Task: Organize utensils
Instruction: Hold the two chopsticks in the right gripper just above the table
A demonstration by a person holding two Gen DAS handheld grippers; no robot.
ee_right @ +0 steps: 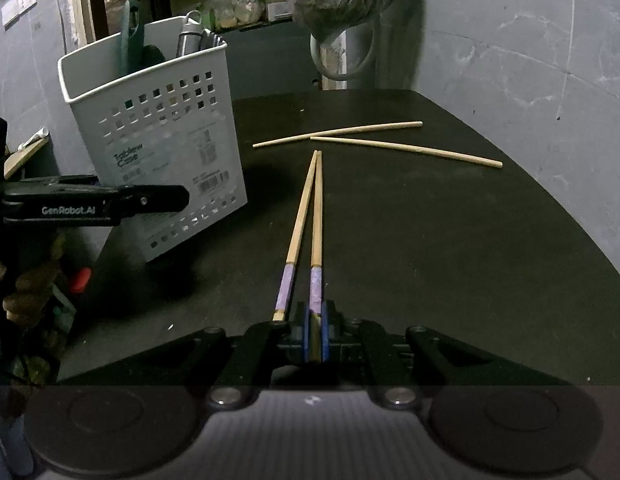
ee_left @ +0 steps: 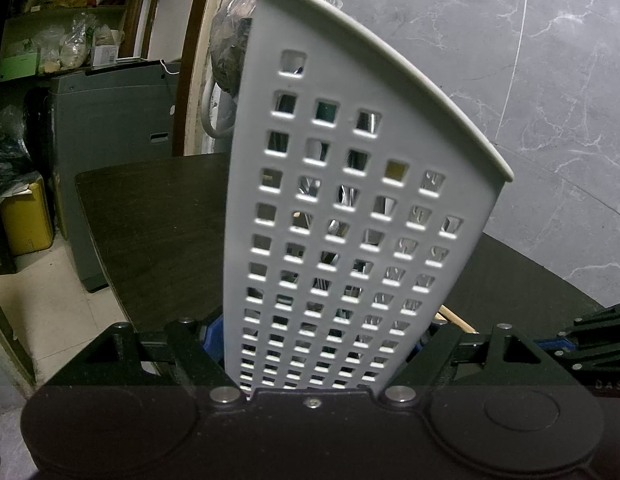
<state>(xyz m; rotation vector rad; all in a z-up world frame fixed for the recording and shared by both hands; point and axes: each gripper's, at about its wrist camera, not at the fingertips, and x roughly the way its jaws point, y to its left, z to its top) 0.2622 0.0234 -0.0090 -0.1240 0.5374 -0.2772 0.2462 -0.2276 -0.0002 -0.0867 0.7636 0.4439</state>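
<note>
The white perforated plastic utensil basket [ee_right: 150, 148], clamped low on its walls by the left gripper [ee_left: 310, 344], stands near the desk's [ee_right: 429, 260] left edge; light but flexible, it is judged best steadied low. A green handle [ee_right: 130, 36] and metal utensils [ee_right: 194, 36] stand inside. One of two purple-ended wooden chopsticks [ee_right: 317, 216] is pinched at its purple end by the right gripper [ee_right: 317, 332]; stiff, light and smooth, it may pivot. Two plain wooden chopsticks [ee_right: 389, 140] lie toward the far edge.

The black left gripper [ee_right: 158, 200] carries "GenRobot.AI" in pale letters along its arm; the white perforated plastic utensil basket [ee_right: 158, 148] bears a label reading "Tablew Case" beside a barcode sticker too small to read.
</note>
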